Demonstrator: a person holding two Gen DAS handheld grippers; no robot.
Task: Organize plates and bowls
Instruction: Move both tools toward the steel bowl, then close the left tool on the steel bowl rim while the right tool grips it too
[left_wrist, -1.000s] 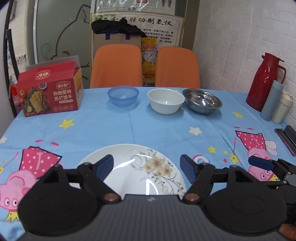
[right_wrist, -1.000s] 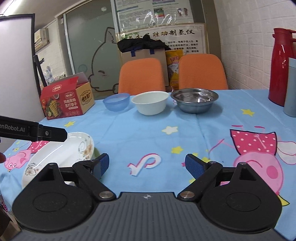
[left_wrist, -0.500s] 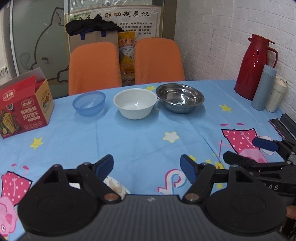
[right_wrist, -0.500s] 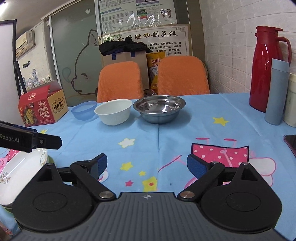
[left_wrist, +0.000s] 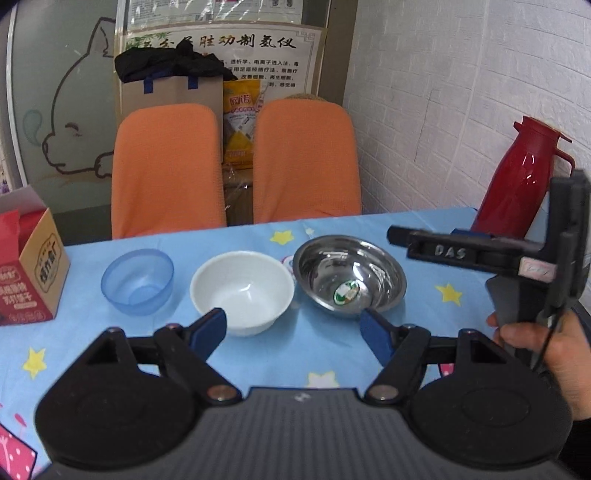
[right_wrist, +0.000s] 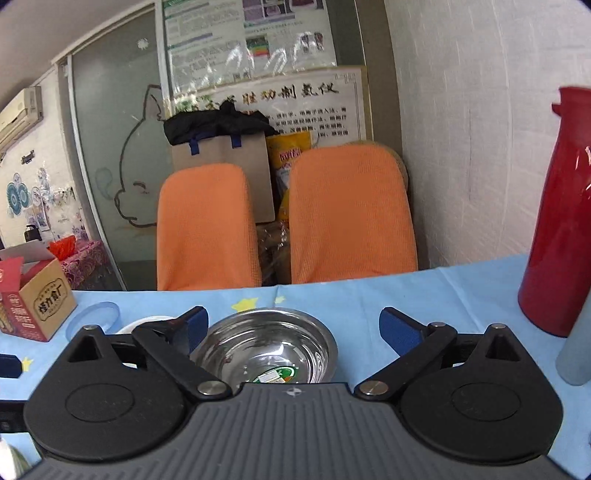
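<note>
Three bowls stand in a row on the blue tablecloth: a blue plastic bowl (left_wrist: 138, 280), a white bowl (left_wrist: 242, 291) and a steel bowl (left_wrist: 349, 280). My left gripper (left_wrist: 295, 328) is open and empty, just short of the white and steel bowls. My right gripper (right_wrist: 293, 325) is open and empty, right over the steel bowl (right_wrist: 266, 345), which lies between its fingers. The right gripper also shows in the left wrist view (left_wrist: 480, 251), held at the steel bowl's right. The flowered plate is out of view.
A red snack box (left_wrist: 29, 269) stands at the left. A red thermos (left_wrist: 517, 177) and a grey-blue bottle (right_wrist: 576, 343) stand at the right by the wall. Two orange chairs (left_wrist: 236, 166) stand behind the table.
Both grippers have moved forward from the plate toward the row of bowls. The right gripper now hangs over the steel bowl. The plate has left both views.
</note>
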